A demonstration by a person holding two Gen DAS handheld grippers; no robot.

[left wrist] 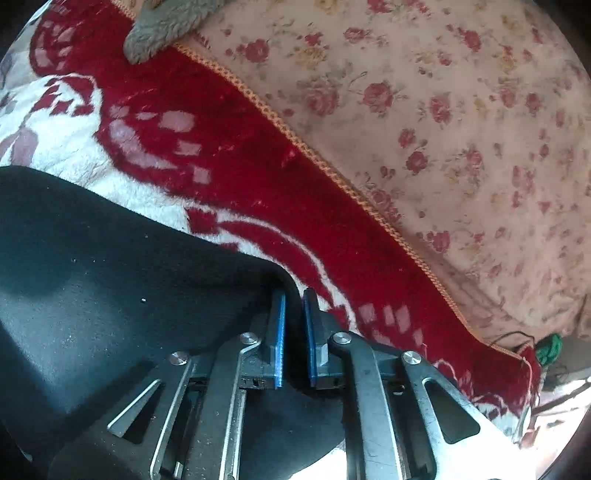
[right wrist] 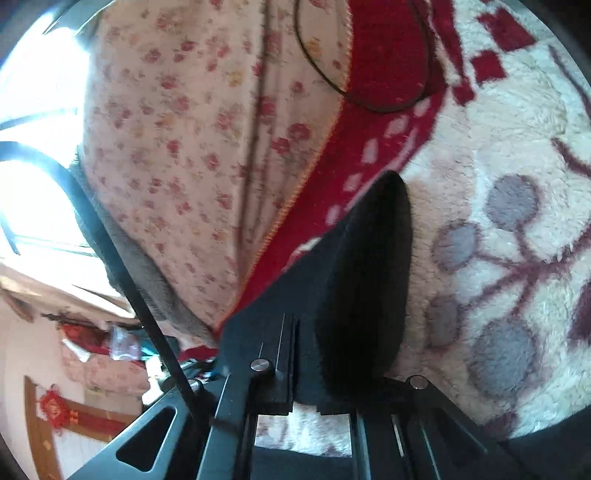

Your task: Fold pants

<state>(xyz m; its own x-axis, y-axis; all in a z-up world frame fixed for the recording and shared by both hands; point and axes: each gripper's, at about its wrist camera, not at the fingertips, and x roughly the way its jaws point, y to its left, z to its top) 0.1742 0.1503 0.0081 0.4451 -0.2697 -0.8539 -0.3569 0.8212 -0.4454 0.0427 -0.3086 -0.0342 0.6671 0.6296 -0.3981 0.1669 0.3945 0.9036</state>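
Observation:
The black pants [left wrist: 110, 277] lie at the lower left of the left wrist view, on a red and white fleece blanket [left wrist: 221, 166]. My left gripper [left wrist: 294, 295] has its blue pads [left wrist: 280, 325] close together on a corner fold of the black cloth. In the right wrist view the pants [right wrist: 369, 266] rise as a dark fold out of my right gripper [right wrist: 306, 332]. Its jaws are shut on that cloth, which drapes over and hides the right finger. The blanket [right wrist: 498, 147] spreads to the right of it.
A pale sheet with red roses [left wrist: 443, 129] covers the bed beyond the blanket's orange stitched edge [left wrist: 332, 166]. A grey fluffy item [left wrist: 166, 29] lies at the top. A thin dark cable [right wrist: 369, 107] loops on the sheet [right wrist: 184, 147]. The bed's edge and room clutter [right wrist: 110, 350] are at left.

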